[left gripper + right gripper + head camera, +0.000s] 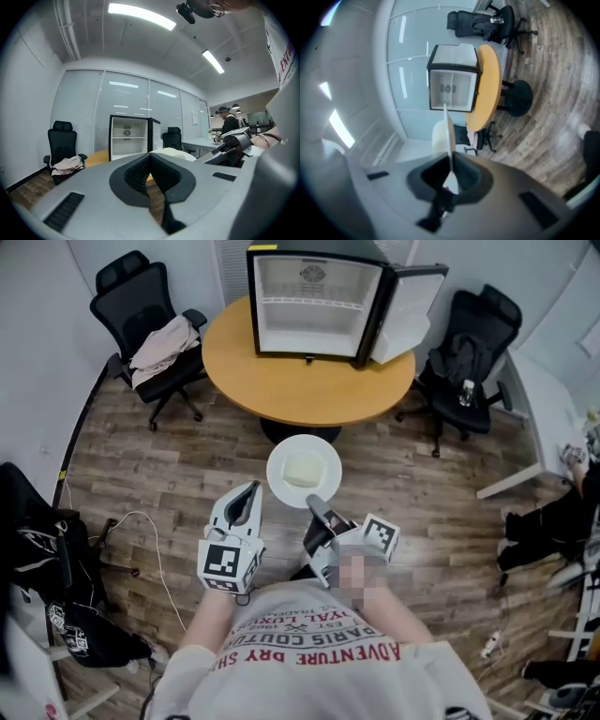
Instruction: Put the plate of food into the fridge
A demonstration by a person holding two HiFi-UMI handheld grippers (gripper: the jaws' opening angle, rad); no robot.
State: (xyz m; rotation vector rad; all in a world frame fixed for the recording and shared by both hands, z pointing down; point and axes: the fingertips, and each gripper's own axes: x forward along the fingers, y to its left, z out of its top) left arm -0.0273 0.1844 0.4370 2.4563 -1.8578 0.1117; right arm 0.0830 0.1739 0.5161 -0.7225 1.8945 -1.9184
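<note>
A white plate (pixel 304 471) with a pale yellow slab of food hangs above the wood floor, in front of the round table (pixel 309 381). My right gripper (pixel 317 504) is shut on the plate's near rim. In the right gripper view the plate (pixel 448 133) stands edge-on between the jaws of the right gripper (pixel 450 172). My left gripper (pixel 249 493) hovers just left of the plate, shut and empty, with its tips together (pixel 150 159). The small black fridge (pixel 314 301) stands on the table with its door (pixel 405 310) swung open to the right and its white shelves bare.
Black office chairs flank the table, the left chair (pixel 150 320) draped with clothing and the right chair (pixel 469 357) holding a bag. A cable (pixel 150 549) trails on the floor at left. A person (pixel 229 124) stands far off by the desks.
</note>
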